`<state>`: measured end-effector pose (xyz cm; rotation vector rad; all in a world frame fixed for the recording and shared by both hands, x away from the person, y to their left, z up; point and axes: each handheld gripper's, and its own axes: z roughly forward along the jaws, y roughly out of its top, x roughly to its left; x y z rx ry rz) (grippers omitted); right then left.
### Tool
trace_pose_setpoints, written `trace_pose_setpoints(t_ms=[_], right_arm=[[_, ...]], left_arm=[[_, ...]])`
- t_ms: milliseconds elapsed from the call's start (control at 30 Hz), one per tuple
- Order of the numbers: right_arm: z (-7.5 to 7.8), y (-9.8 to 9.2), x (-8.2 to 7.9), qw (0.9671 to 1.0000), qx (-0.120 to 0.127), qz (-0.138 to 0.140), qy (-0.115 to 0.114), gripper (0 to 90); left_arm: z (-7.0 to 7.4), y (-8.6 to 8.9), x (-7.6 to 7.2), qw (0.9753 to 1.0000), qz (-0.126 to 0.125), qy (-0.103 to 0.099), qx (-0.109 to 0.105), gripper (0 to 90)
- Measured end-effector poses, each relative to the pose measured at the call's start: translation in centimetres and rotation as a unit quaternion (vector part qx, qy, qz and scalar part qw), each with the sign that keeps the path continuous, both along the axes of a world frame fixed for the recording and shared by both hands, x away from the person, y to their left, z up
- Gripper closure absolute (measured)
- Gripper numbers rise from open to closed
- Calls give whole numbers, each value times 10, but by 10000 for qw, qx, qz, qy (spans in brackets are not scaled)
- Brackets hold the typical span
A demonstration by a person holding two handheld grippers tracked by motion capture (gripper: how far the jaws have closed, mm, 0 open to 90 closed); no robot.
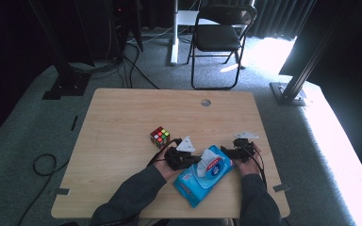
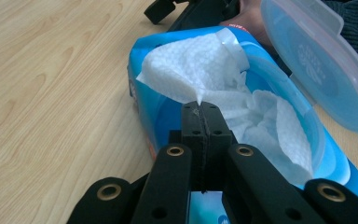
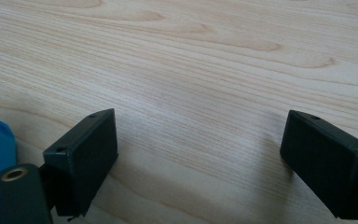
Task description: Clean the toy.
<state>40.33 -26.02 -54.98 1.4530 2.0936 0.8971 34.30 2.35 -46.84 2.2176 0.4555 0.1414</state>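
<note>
Wipe (image 2: 200,70) pinched in left tool (image 2: 204,108), pack (image 1: 202,175) beneath, right tool (image 3: 200,154) beside

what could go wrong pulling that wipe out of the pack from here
1. The left claw pinches only a thin tip of the wipe, so it may tear or slip free.
2. The right claw is open over bare table, beside the pack and not holding it, so the pack may lift or slide along with the pull.
3. The next wipe may drag out too.
</note>
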Motion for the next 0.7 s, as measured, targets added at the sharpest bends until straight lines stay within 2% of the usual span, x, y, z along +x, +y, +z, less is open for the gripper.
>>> trace_pose_setpoints(t_ms=[167, 433, 700], right_arm=[[0, 0, 0, 10000, 0, 0, -1, 106], [0, 0, 0, 10000, 0, 0, 0, 106], [0, 0, 0, 10000, -1, 1, 0, 106]], left_arm=[[0, 5, -1, 10000, 47, -18, -15, 900], [1, 23, -1, 9997, 224, -3, -117, 900], [-1, 35, 4, 9985, 521, 1, -173, 900]])
